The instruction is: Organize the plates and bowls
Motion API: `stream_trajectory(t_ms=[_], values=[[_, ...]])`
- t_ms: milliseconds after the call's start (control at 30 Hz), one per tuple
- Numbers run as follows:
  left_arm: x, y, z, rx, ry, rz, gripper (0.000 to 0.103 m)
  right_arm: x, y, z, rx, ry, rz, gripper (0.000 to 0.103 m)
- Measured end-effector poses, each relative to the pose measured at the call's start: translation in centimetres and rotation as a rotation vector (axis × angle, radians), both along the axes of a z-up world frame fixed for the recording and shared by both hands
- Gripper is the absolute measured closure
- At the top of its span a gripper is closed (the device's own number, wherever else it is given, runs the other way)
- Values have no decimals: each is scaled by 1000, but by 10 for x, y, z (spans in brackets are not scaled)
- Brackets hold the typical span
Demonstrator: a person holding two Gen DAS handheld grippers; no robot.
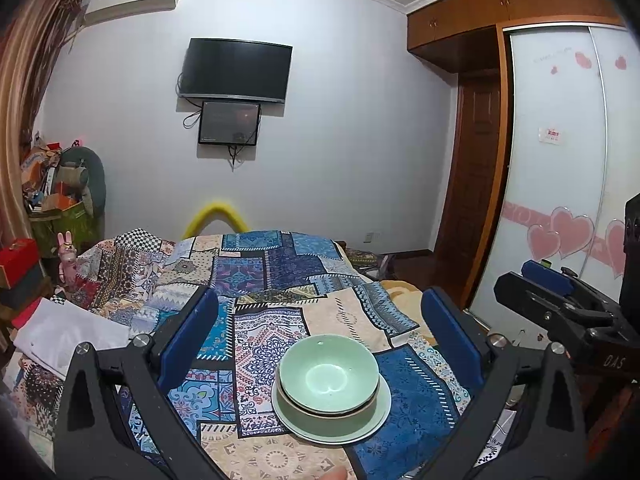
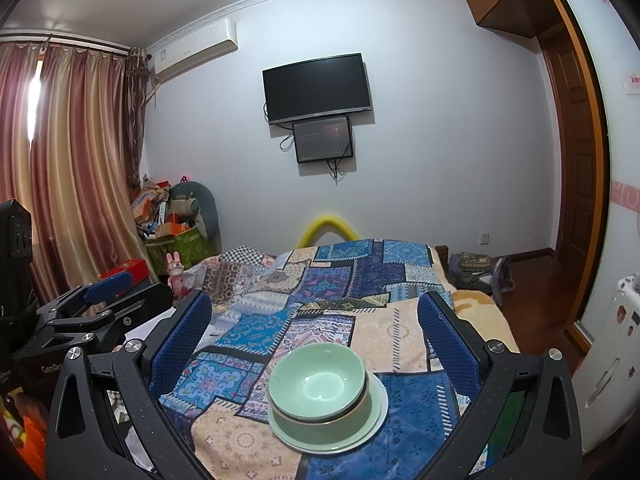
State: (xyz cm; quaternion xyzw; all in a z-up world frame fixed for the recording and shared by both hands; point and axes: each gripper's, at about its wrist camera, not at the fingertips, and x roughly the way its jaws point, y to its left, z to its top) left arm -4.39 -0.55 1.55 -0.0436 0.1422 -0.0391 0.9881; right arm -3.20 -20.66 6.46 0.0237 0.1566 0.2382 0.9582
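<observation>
Two pale green bowls (image 1: 329, 376) sit nested on a pale green plate (image 1: 380, 420), on a patchwork cloth (image 1: 256, 280). The same bowls (image 2: 318, 386) and plate (image 2: 376, 412) show in the right wrist view. My left gripper (image 1: 320, 320) is open and empty, held above and behind the stack, which lies between its blue fingers. My right gripper (image 2: 314, 320) is open and empty, likewise over the stack. The right gripper's body (image 1: 560, 304) shows at the right of the left wrist view; the left gripper's body (image 2: 100, 304) shows at the left of the right wrist view.
The cloth covers a bed-like surface (image 2: 360, 272). A white cloth (image 1: 68, 336) lies at its left edge. Boxes and clutter (image 2: 172, 220) stand at far left by the curtains (image 2: 80, 168). A wardrobe (image 1: 560, 160) is at right, a TV (image 1: 236, 70) on the far wall.
</observation>
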Motion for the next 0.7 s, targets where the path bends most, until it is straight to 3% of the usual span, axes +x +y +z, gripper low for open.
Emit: stream_trajectory(t_ms=[700], values=[[-1, -5, -2, 15, -4, -28, 0, 4, 1, -7, -6, 11, 5, 0]])
